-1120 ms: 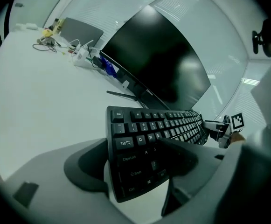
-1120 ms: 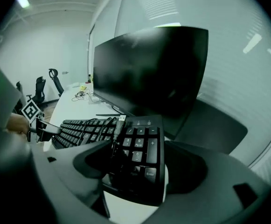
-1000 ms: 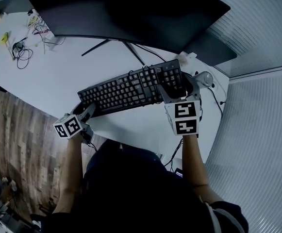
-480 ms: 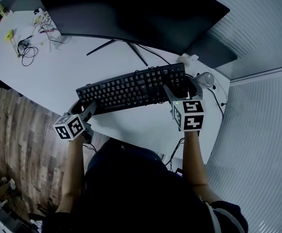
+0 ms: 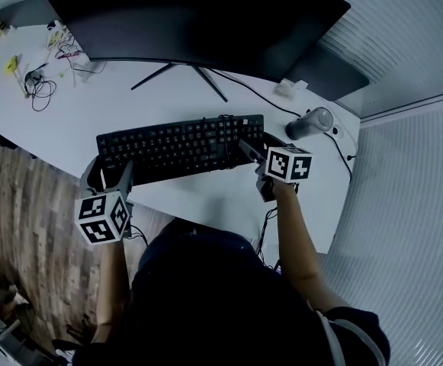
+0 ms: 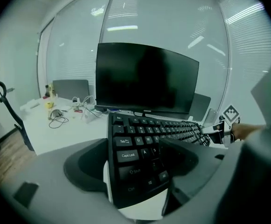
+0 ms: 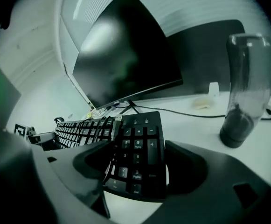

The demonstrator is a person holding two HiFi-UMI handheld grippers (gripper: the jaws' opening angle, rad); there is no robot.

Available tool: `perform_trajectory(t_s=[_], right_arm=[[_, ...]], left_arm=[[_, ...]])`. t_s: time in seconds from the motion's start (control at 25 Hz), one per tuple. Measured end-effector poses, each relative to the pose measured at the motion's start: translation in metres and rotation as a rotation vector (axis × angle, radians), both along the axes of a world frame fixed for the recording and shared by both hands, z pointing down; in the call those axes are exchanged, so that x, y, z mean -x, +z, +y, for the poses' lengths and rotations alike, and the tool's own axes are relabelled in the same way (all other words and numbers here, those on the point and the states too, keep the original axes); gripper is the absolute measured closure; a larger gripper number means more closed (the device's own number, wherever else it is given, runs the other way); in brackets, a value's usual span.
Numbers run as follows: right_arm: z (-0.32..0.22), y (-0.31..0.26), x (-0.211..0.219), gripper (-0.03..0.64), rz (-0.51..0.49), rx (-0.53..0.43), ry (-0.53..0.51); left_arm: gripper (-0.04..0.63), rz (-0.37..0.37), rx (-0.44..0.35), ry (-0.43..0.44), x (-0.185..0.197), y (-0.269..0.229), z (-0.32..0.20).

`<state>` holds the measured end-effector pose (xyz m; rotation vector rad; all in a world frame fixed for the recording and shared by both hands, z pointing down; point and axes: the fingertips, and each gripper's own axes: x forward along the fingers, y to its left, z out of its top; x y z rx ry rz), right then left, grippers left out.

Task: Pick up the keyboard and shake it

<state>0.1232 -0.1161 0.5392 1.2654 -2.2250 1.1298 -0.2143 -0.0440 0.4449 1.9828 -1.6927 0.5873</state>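
A black keyboard (image 5: 179,147) is held by its two ends above the white desk (image 5: 206,197), in front of the monitor. My left gripper (image 5: 107,175) is shut on its left end; in the left gripper view the jaws flank the Shift and Caps Lock keys of the keyboard (image 6: 144,148). My right gripper (image 5: 253,152) is shut on the number-pad end of the keyboard (image 7: 137,153). The keyboard's cable (image 7: 108,139) lies draped across the keys by the number pad.
A wide dark monitor (image 5: 198,21) on a thin stand fills the back of the desk. A dark tumbler (image 5: 310,123) stands just right of the right gripper. Tangled cables (image 5: 38,82) and small items sit at the far left. The wooden floor (image 5: 23,227) lies beyond the desk's left edge.
Keyboard and both grippers have shifted left and a little toward me. The keyboard's right end has come away from the tumbler, and the right gripper's marker cube has turned.
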Motion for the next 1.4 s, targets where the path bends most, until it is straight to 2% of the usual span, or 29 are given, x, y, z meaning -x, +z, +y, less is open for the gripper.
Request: perform_trajectory(t_s=[0.32,0.4,0.48,0.6,0.68,0.96,1.08,1.16,1.24,1.4], right_arm=[[0.010,0.035,0.014,0.268,-0.159,0.115,0.006],[0.011,0.037,0.016,0.268,-0.173,0.122,0.006],[0.011,0.035,0.014,0.268,-0.154,0.112,0.011],[0.010,0.022,0.005,0.268,-0.071,0.075,0.026],[0.008,0.004,-0.005,0.268,0.010,0.031,0.041],[0.008,-0.097,-0.039,0.269,0.367,-0.199,0.081],[0.006,-0.127,-0.043,0.270,0.509,-0.277,0.066],[0.005,-0.130,-0.045,0.270,0.551,-0.291,0.055],[0.005,-0.123,-0.045,0.270,0.549,-0.278,0.052],[0.005,-0.092,-0.045,0.270,0.468,-0.239,0.078]], left_arm=[[0.252,-0.179,-0.036,0.040,-0.007,-0.025,-0.001],[0.252,-0.193,-0.042,0.042,-0.007,-0.026,-0.002],[0.251,-0.171,-0.034,0.037,-0.006,-0.021,-0.002],[0.251,-0.093,-0.013,0.028,-0.003,-0.006,-0.003],[0.250,-0.011,-0.004,0.027,-0.003,0.007,-0.007],[0.251,0.413,0.074,0.022,-0.030,0.072,-0.019],[0.250,0.553,0.113,0.016,-0.049,0.095,-0.020],[0.250,0.594,0.136,0.006,-0.056,0.106,-0.016],[0.250,0.594,0.154,0.001,-0.056,0.111,-0.013],[0.250,0.521,0.163,0.000,-0.043,0.111,-0.014]])
